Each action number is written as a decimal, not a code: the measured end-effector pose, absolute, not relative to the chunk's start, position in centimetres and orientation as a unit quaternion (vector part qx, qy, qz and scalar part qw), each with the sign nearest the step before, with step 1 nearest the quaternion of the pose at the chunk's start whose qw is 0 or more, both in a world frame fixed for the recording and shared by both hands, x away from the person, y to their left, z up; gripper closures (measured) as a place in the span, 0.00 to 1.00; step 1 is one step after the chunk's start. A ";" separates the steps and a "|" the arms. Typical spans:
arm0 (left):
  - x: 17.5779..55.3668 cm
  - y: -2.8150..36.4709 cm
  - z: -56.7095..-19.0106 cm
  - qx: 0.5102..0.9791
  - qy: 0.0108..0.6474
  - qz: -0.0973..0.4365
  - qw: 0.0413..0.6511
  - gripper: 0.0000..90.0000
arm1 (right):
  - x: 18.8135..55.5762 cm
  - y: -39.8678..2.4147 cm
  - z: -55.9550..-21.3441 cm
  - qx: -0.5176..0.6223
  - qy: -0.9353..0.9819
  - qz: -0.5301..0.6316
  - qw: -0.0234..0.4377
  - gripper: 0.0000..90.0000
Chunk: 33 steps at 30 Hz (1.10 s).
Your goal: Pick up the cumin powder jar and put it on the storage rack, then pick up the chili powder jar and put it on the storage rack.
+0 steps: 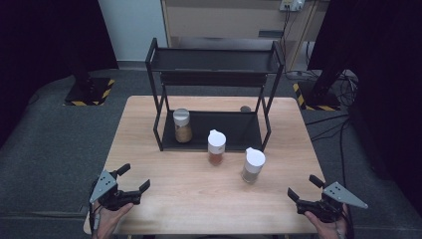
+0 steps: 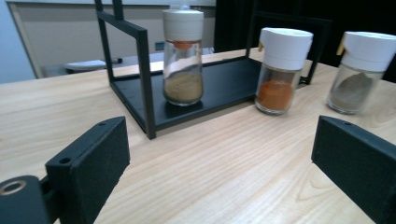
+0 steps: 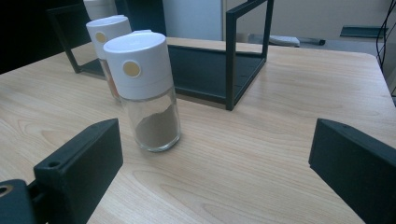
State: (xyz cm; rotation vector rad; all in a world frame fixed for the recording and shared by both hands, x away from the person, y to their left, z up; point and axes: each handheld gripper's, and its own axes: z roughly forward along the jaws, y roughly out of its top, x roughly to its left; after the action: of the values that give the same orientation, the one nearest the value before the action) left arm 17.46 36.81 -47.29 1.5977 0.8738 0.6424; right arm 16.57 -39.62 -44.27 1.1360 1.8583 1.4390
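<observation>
Three white-capped glass spice jars stand on a wooden table. The tan-powder jar is on the lower shelf of a black two-tier rack. An orange-powder jar stands just in front of the rack. To its right is a brown-powder jar. My left gripper is open at the table's front left. At the front right my right gripper is open, near the brown jar.
The rack's upper shelf is bare. A small dark round object lies on the table behind the rack's right post. Grey carpet surrounds the table, with black stands and cables beyond.
</observation>
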 end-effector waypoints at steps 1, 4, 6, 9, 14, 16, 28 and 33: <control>17.5 36.9 -47.3 0.682 0.370 0.272 0.569 0.04 | 16.6 -39.6 -44.3 0.420 0.687 0.532 0.263 0.03; 17.7 37.1 -47.6 0.683 0.364 0.257 0.579 0.04 | 16.6 -39.7 -44.3 0.420 0.686 0.533 0.262 0.03; 17.8 37.0 -47.7 0.687 0.356 0.254 0.580 0.04 | 16.5 -39.6 -44.3 0.419 0.687 0.532 0.262 0.03; 17.9 37.0 -47.7 0.692 0.347 0.250 0.581 0.04 | 16.5 -39.7 -44.3 0.419 0.687 0.533 0.262 0.03; 18.1 37.1 -47.8 0.694 0.343 0.241 0.585 0.04 | 16.5 -39.6 -44.2 0.420 0.687 0.532 0.262 0.03; 18.1 37.1 -47.8 0.696 0.341 0.241 0.584 0.04 | 16.5 -39.6 -44.2 0.420 0.687 0.532 0.261 0.03; 18.3 37.0 -47.8 0.695 0.345 0.232 0.586 0.04 | 16.5 -39.2 -43.8 0.442 0.670 0.540 0.252 0.02; 18.2 37.0 -47.8 0.694 0.348 0.232 0.586 0.04 | 16.7 -38.5 -42.8 0.441 0.672 0.537 0.255 0.02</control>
State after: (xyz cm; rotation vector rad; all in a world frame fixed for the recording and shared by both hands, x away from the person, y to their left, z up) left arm 18.23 37.01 -47.81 1.6183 0.8119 0.5403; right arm 16.66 -38.54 -42.76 1.1979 1.8264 1.4589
